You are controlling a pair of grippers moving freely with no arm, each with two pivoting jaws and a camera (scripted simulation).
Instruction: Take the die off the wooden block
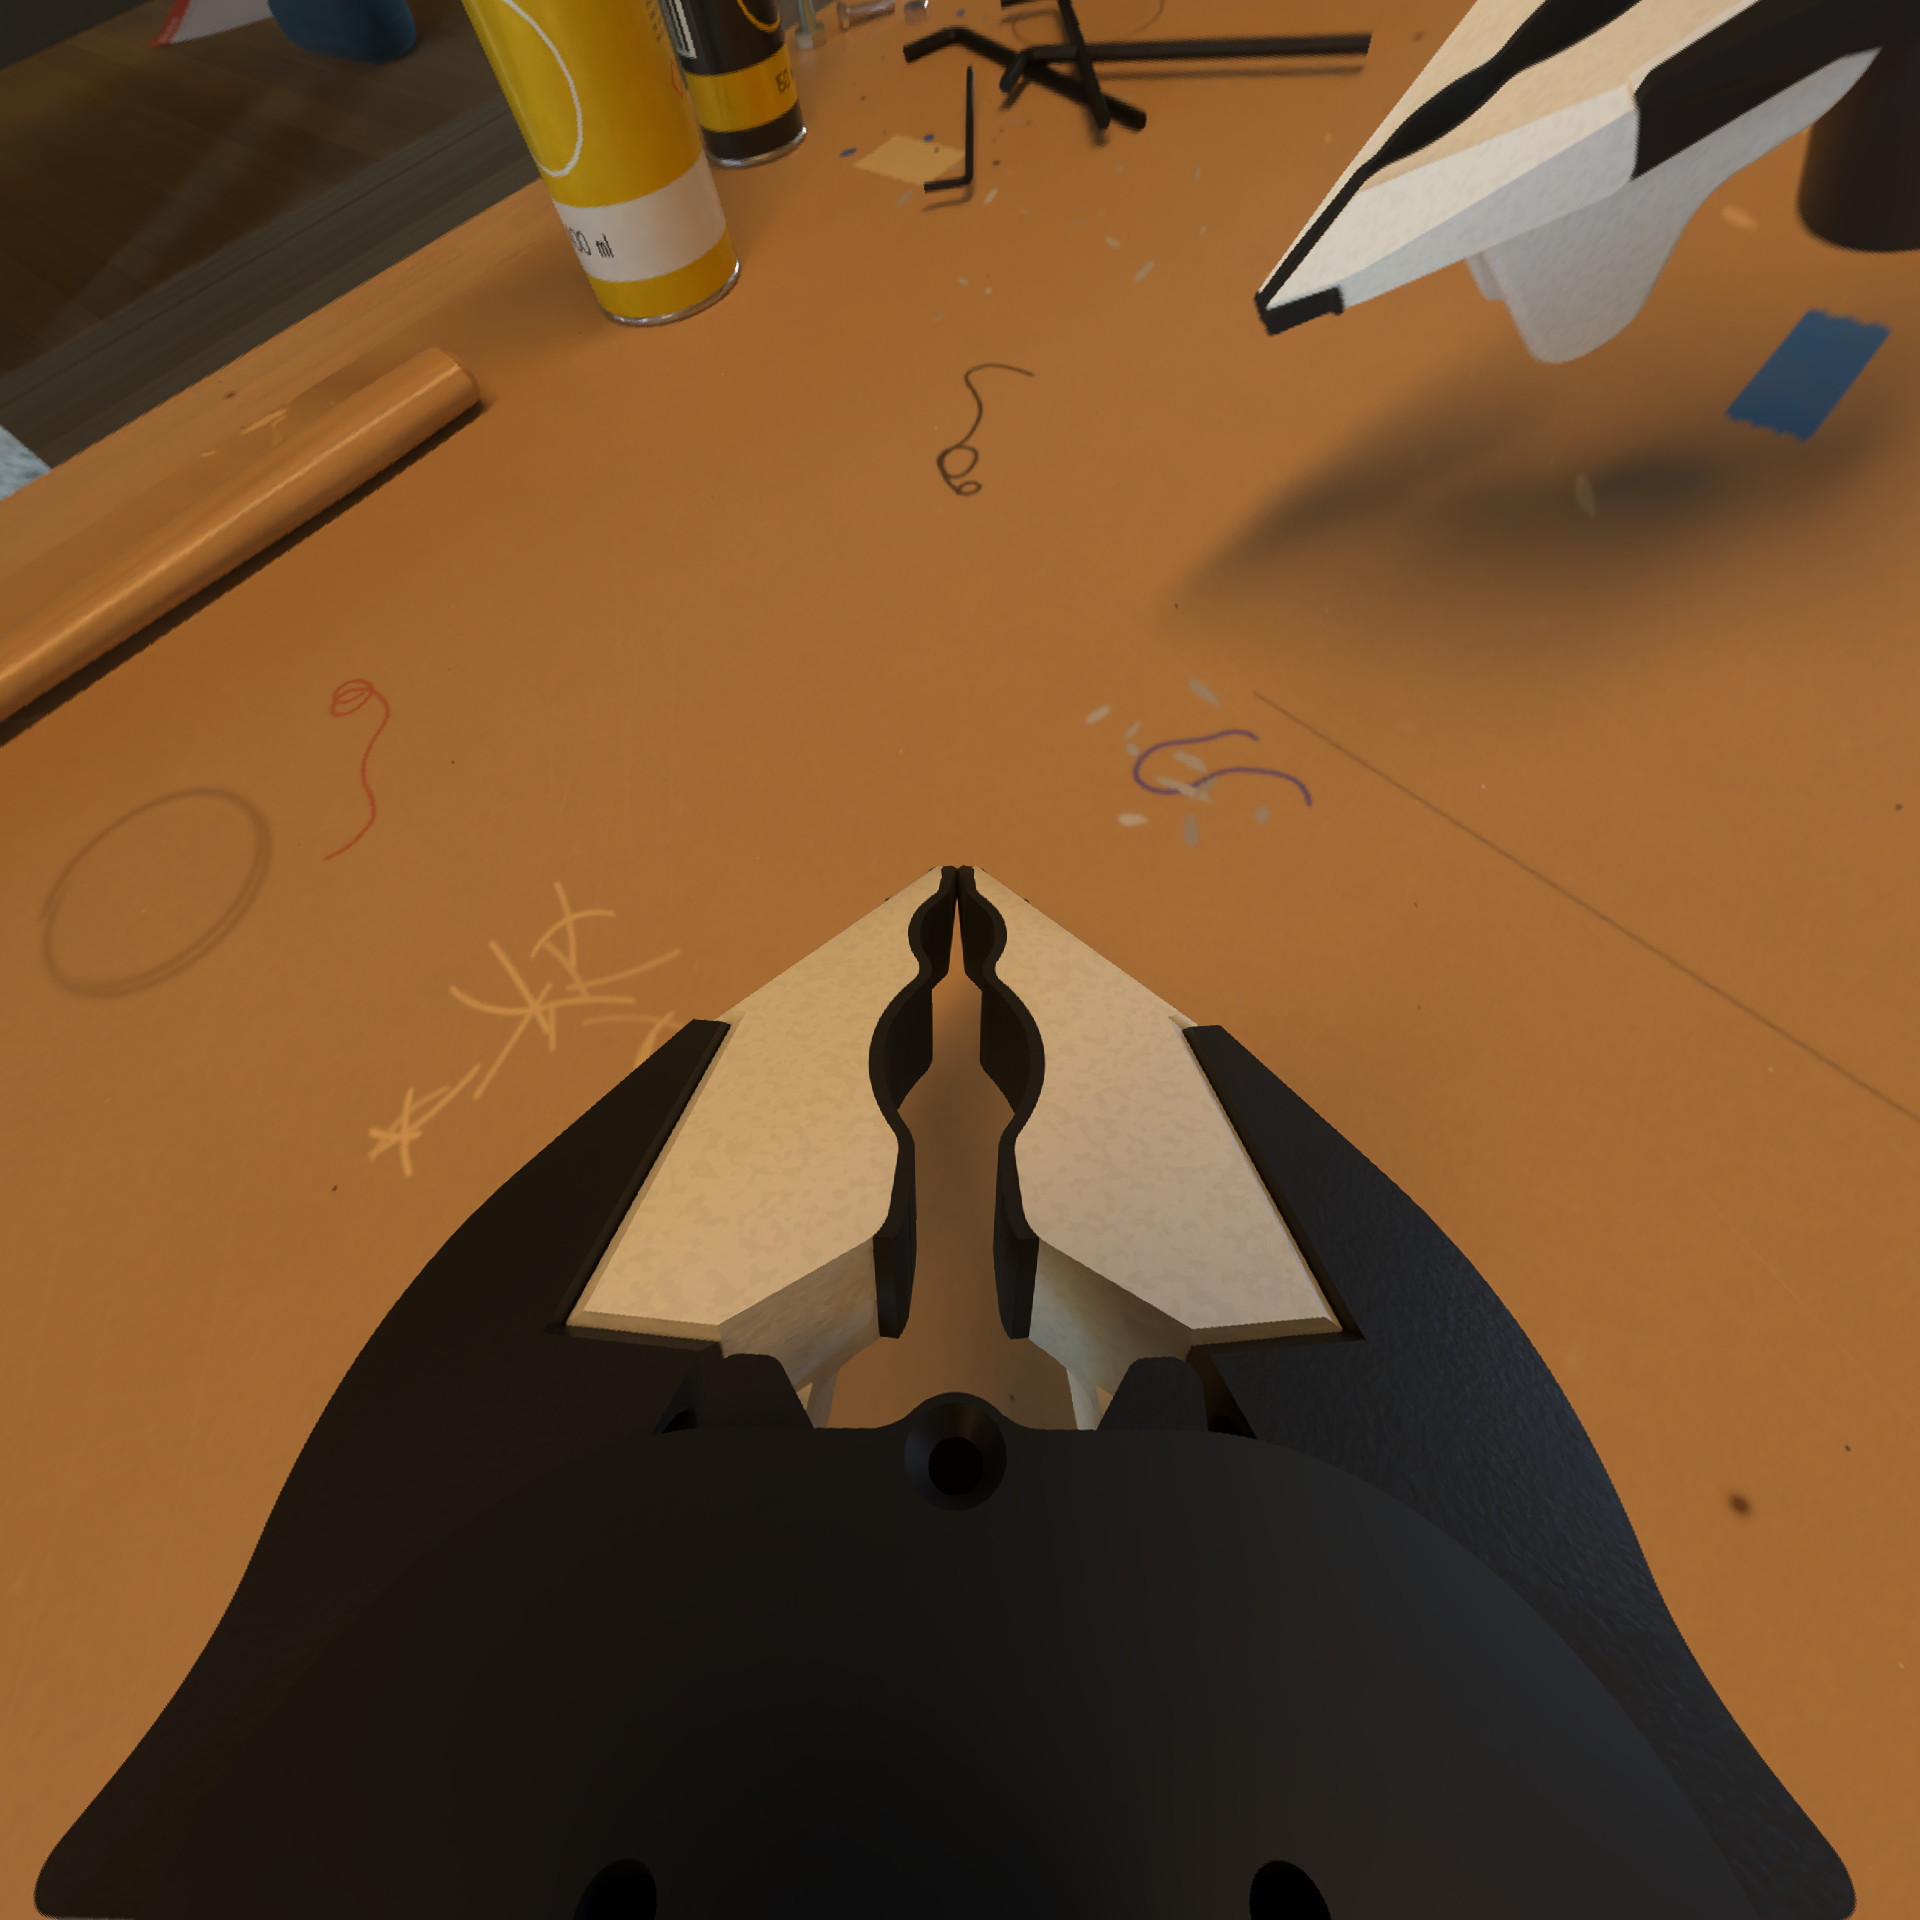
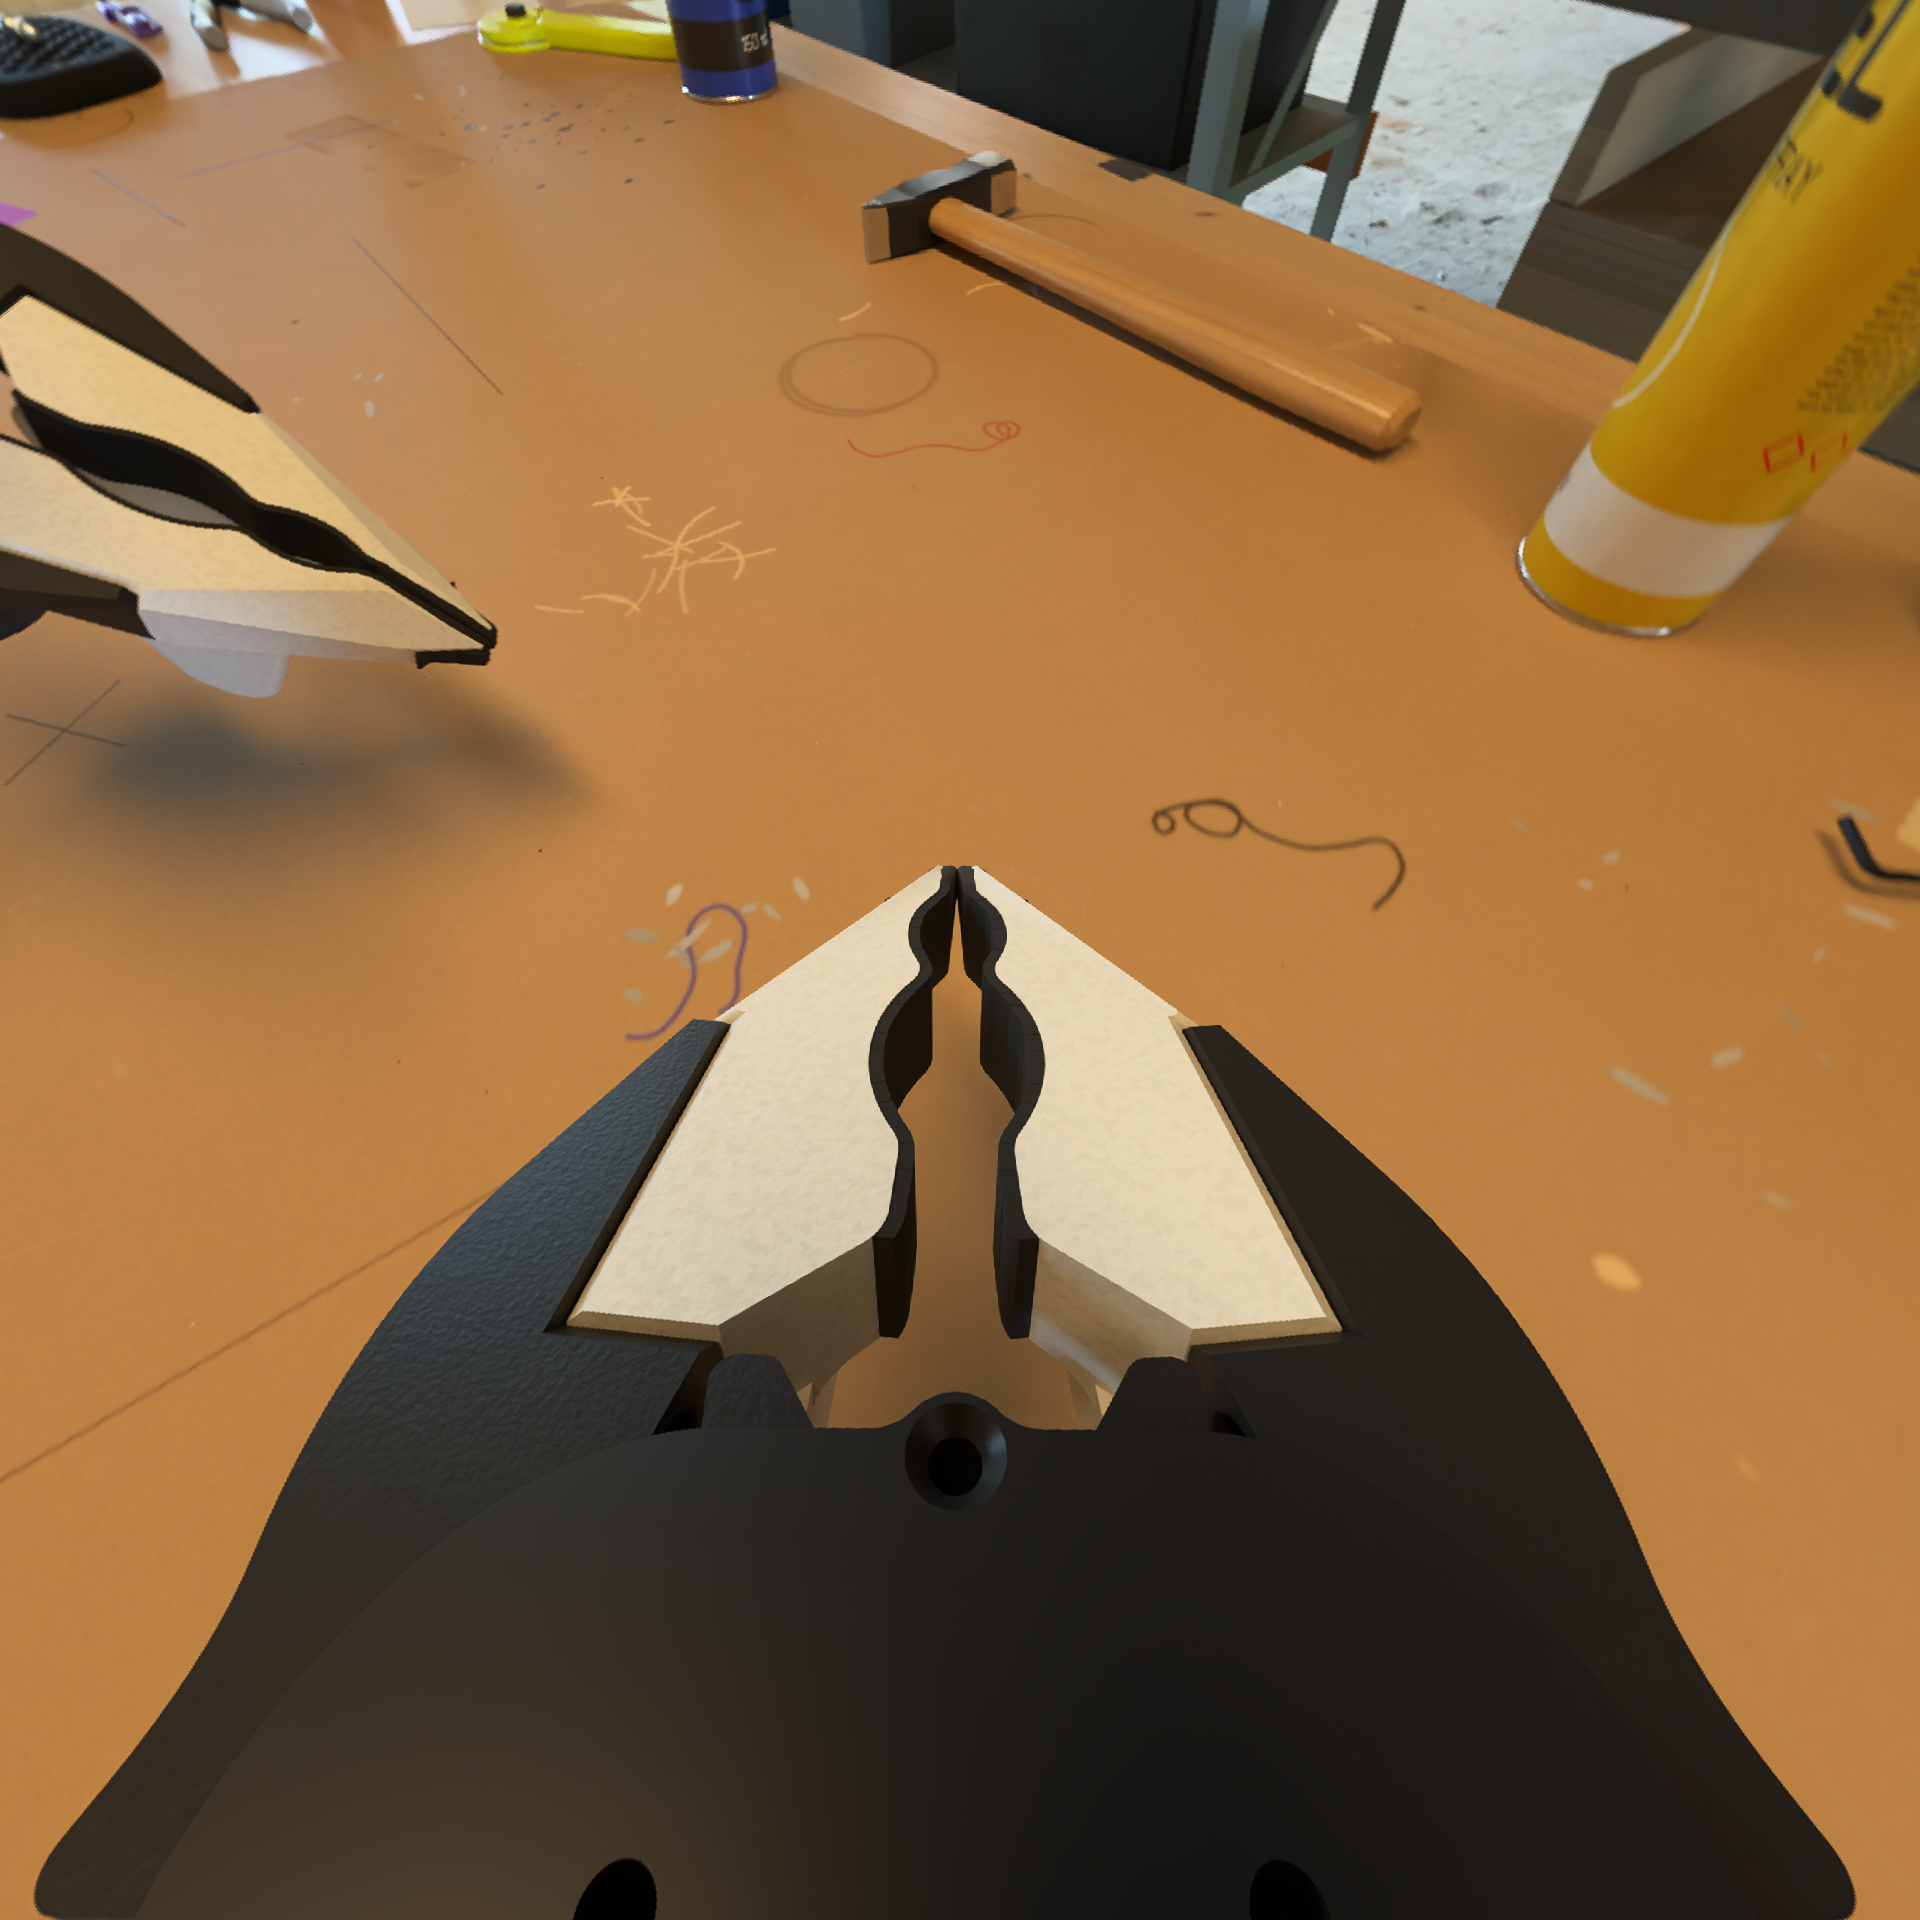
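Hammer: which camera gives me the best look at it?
The right wrist view: the whole hammer lies on the bench there, steel head and wooden handle both clear. The left wrist view catches only part of its handle, the head out of frame.

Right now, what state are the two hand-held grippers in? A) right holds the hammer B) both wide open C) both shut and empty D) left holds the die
C: the left hand-held gripper and the right hand-held gripper each have fingertips meeting with nothing between; the hammer lies apart on the table.

Warm even light, soft shadows (edges warped)
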